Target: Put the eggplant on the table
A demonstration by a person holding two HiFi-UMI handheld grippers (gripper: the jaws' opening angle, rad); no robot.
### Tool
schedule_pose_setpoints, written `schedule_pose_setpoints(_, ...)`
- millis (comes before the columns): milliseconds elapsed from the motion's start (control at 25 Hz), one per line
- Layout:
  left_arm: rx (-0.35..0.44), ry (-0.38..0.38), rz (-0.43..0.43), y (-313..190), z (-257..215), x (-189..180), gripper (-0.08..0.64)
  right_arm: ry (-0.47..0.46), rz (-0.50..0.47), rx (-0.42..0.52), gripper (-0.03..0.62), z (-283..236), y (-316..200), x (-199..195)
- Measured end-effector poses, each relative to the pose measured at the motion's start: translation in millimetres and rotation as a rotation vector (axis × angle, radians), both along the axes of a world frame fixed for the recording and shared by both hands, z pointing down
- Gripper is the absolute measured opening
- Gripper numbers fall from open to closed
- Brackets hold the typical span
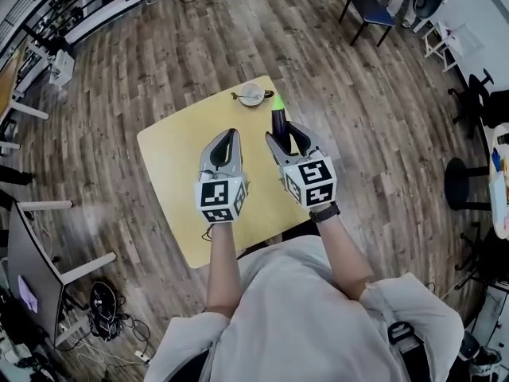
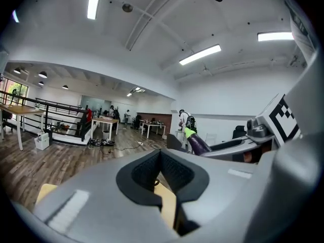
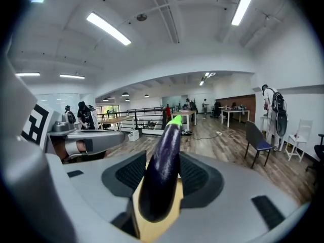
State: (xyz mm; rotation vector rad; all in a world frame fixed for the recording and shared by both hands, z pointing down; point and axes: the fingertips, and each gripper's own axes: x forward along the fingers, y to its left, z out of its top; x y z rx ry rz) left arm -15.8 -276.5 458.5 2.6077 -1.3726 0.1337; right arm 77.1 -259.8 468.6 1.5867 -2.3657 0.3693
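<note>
The yellow table (image 1: pixel 171 153) bears a round dish (image 1: pixel 251 94).

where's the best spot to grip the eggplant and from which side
Grip the eggplant across its thick purple body, coming from the blunt end so the green stem points away. It is long and round, so jaws on opposite sides of the body likely hold it steadiest, as the right gripper has it now.

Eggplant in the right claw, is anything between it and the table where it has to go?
Nothing visible does. The eggplant, gripped by the right claw, is over bare yellow table. The small white dish sits apart near the far edge.
</note>
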Motion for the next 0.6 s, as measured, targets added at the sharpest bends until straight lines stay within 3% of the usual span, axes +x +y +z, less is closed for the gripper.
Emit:
schedule_pose_setpoints(320,-0.034,0.000,0.011,-45.1,35.0,10.3,0.009,0.065,0.010,-0.122,0.196,57.5,-45.9,15.6)
schedule_pose_setpoints(600,-0.124,-0.049,0.048,-69.7,84.2,23.0,0.009,0.093,0.015,-0.261,0.196,116.8,-75.5,26.3)
